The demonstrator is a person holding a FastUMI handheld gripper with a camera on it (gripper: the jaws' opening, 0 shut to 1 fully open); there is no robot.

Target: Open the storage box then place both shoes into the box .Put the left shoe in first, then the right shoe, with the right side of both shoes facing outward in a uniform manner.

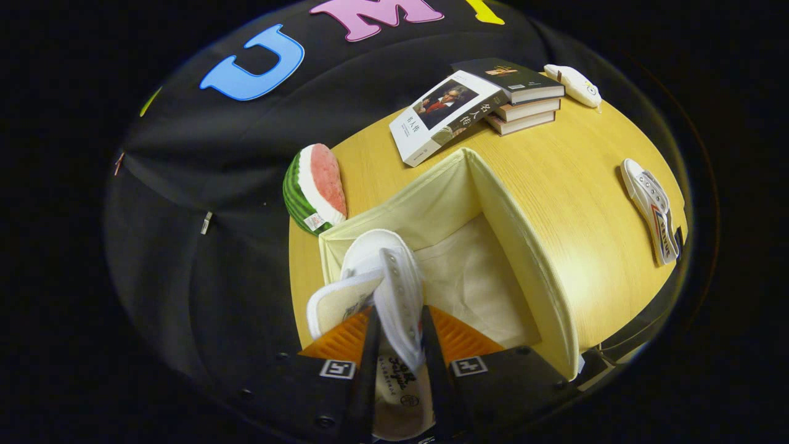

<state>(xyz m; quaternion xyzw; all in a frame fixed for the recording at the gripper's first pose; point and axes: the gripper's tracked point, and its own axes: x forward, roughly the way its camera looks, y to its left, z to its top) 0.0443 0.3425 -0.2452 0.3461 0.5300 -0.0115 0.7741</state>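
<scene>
My gripper [399, 330] is shut on a white canvas shoe [385, 277], both fingers pressing its sides near the heel opening. The shoe points forward and hangs over the near left part of the open pale yellow storage box [542, 259]. The box's lid is out of sight and its cream fabric floor [468, 277] is bare. A second white shoe [650, 206] with red and blue side marks lies on its side on the wooden table [585, 154], well beyond the box to the right.
A watermelon-slice cushion [314, 188] rests by the box's far left corner. An open-faced book [447, 114] leans on a stack of books [524, 98] at the back of the table. A small white device [576, 83] lies behind the stack.
</scene>
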